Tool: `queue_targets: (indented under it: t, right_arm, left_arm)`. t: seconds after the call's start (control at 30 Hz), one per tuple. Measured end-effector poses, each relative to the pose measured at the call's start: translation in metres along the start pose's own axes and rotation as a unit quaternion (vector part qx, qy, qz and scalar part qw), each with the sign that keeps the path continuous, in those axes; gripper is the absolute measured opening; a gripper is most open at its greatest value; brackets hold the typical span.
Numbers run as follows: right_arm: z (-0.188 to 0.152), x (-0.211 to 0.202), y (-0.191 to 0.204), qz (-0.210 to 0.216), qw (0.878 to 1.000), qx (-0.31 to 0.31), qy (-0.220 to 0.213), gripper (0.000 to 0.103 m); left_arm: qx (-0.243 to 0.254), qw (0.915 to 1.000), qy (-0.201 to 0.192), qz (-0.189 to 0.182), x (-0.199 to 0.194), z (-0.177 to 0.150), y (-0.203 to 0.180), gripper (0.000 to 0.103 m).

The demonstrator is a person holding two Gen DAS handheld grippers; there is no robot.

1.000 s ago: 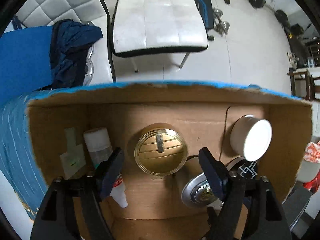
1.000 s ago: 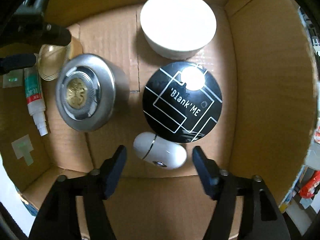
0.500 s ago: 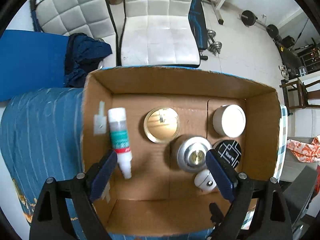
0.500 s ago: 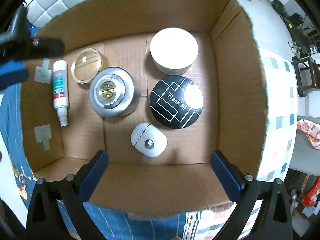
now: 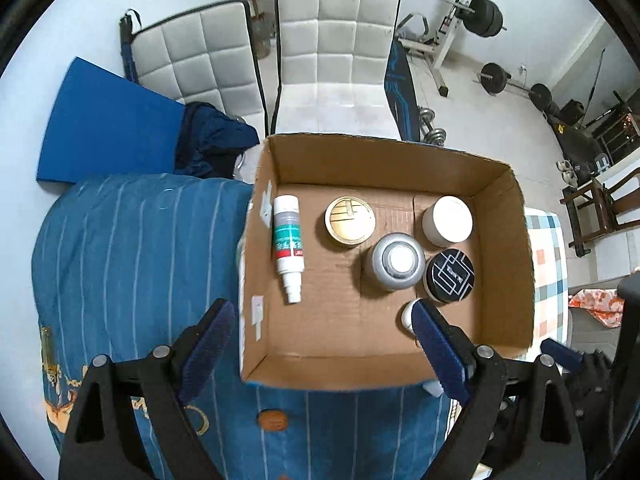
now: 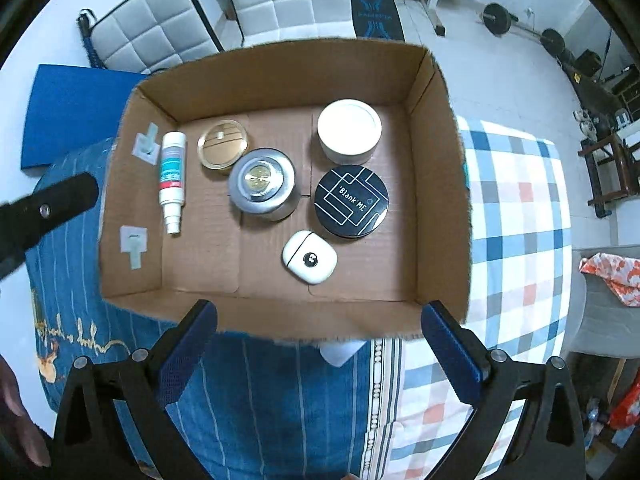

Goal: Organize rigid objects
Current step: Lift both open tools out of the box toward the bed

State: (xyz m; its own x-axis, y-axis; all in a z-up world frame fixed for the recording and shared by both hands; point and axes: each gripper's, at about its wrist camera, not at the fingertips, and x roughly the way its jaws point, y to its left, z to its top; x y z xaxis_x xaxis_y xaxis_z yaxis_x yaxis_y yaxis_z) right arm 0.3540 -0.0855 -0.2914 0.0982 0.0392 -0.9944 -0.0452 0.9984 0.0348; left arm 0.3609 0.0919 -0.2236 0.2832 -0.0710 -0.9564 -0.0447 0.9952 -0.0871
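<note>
Looking down from above, a cardboard box (image 6: 280, 320) is seen resting on a blue striped cloth (image 6: 248, 392), with a checked cloth (image 6: 516, 216) to its right. Six items are found on the box floor. A white tube (image 6: 173, 176) lies flat near the left wall, nozzle toward the near side. A gold tin (image 6: 222, 149) is set just right of it, and a silver tin (image 6: 262, 188) stands touching or nearly touching the gold one. A white jar (image 6: 349, 130) is placed toward the far right, with a black round case (image 6: 351, 201) just in front of it. A white earbud case (image 6: 309, 261) lies nearest the front wall, close to the black case. The right gripper (image 6: 320, 344) is held above the near wall, its jaws spread wide and holding nothing. The left gripper (image 5: 320, 344) is held above the box's near left corner, jaws likewise wide apart and empty; both sets of jaws have just been opening. Two white padded chairs (image 5: 336, 60) and weights are seen on the floor beyond.
</note>
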Motion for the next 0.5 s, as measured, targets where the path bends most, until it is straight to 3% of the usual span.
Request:
queue_targets:
  t: [0.27,0.5]
  right_arm:
    - [-0.024,-0.041,-0.001,-0.006,0.998,-0.011,-0.059,0.103]
    - [-0.045,-0.063,-0.006,0.007,0.997,-0.012,-0.078,0.103]
  left_arm:
    - [-0.004,0.9991,-0.042,-0.002,-0.043,-0.040,0.003,0.091]
    - [-0.005,0.9978,-0.066,0.003,-0.059,-0.066,0.003,0.091]
